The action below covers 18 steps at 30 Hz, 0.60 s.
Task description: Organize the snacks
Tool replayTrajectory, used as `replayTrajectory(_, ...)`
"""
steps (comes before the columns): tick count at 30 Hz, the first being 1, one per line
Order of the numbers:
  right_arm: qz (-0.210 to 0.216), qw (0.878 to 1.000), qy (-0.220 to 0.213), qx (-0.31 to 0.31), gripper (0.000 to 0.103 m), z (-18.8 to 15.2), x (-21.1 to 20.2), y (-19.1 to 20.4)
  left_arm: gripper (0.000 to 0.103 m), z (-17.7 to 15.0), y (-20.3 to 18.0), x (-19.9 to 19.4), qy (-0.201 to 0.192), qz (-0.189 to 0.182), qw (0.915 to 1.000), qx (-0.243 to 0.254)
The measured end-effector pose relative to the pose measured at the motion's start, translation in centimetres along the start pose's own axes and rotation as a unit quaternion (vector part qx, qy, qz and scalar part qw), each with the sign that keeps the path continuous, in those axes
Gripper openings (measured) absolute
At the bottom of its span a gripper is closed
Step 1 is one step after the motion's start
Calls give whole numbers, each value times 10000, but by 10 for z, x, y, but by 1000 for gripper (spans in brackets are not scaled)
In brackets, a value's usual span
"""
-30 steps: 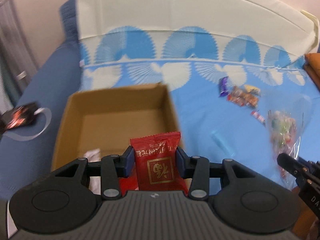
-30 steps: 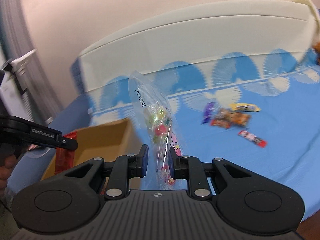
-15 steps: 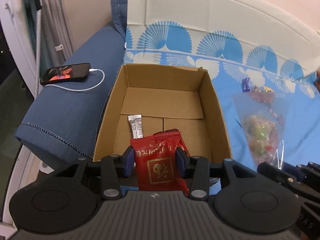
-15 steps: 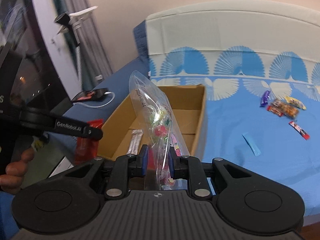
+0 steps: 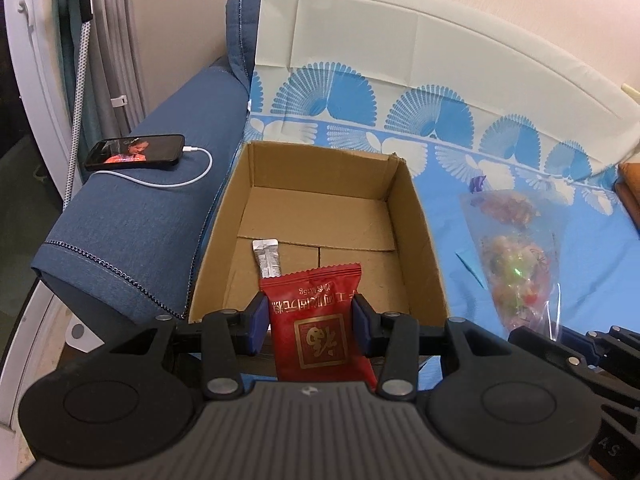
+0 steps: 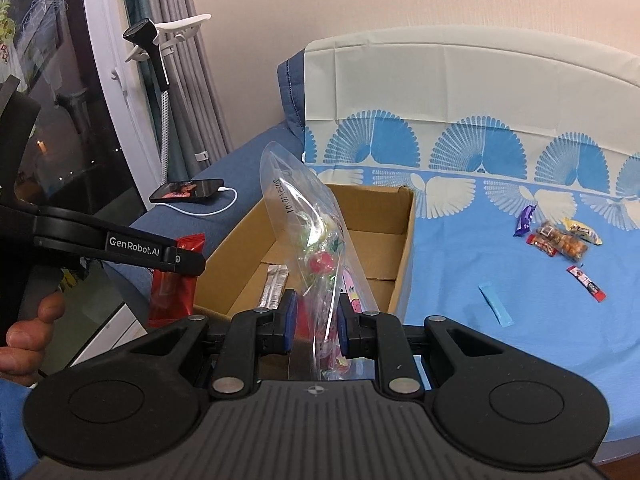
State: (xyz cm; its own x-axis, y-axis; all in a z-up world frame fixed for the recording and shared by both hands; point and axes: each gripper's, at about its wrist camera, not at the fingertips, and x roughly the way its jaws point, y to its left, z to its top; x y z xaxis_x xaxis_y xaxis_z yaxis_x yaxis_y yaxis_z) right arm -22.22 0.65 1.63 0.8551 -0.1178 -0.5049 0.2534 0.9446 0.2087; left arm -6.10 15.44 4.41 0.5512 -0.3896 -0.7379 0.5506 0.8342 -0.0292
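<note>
My left gripper (image 5: 309,322) is shut on a red snack packet (image 5: 316,312) and holds it at the near edge of an open cardboard box (image 5: 416,216). A silver sachet (image 5: 267,257) lies on the box floor. My right gripper (image 6: 316,322) is shut on a clear bag of candies (image 6: 316,248), held upright at the box's near right corner (image 6: 404,264). The bag also shows in the left wrist view (image 5: 516,264). The left gripper with the red packet (image 6: 176,280) shows at the left of the right wrist view. Several loose snacks (image 6: 560,240) lie on the blue cloth.
A phone (image 5: 134,152) on a white charging cable lies on the blue sofa arm (image 5: 132,216) left of the box. A blue sachet (image 6: 496,304) and a red bar (image 6: 588,282) lie on the cloth (image 6: 500,248). A window and curtain stand at the left.
Both grippers swung left from the loose snacks to the box and came closer to its near edge. Each kept its hold on its item.
</note>
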Motion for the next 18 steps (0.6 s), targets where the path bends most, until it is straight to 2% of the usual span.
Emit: replayTrajectory(18,-1,9999,93,-128,22,1,2,5,48,-1,8,3,13,-47,9999,-110)
